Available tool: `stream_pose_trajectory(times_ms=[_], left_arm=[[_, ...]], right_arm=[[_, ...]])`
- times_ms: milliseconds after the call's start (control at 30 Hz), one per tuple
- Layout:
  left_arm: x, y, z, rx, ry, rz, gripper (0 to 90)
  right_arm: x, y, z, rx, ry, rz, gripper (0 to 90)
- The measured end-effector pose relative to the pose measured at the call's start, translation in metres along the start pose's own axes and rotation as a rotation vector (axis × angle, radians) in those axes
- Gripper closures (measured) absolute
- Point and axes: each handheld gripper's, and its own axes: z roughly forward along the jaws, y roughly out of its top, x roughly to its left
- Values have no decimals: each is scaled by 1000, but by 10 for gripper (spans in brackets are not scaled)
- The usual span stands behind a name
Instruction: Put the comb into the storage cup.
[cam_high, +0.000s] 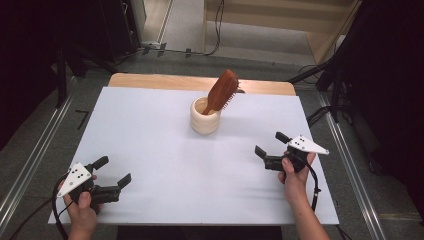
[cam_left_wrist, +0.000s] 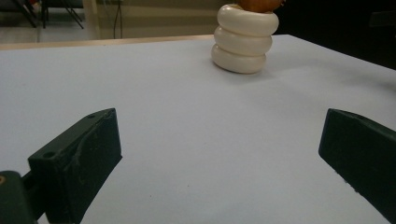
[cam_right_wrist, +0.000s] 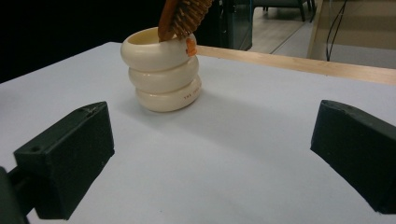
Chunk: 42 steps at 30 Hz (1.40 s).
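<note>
Probably lab: black curtains (cam_high: 30, 60), floor rails (cam_high: 35, 155), loose cables (cam_high: 217, 30), white-covered table (cam_high: 150, 140).

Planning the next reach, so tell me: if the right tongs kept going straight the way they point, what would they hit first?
Probably the cream ribbed cup holding the wooden hairbrush. The right tongs are open, with bare white table before them; the cup sits left of centre, so they might just pass it.

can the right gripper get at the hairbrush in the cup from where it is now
Probably yes. The right gripper sits open on the white table, jaws aimed toward the cream ribbed cup. Bare table lies between them, and the wooden hairbrush leans out above the rim, exposed.
</note>
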Motion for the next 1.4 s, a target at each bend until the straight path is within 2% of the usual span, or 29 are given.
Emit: stream_pose_trajectory(times_ms=[233,1400], left_arm=[[0,0,0,0,0,1,0],[0,0,0,0,4,0,0]], right_arm=[[-3,-6,-11,3,-7,-20,0],[-24,-41,-66,33,-90,-15,0]])
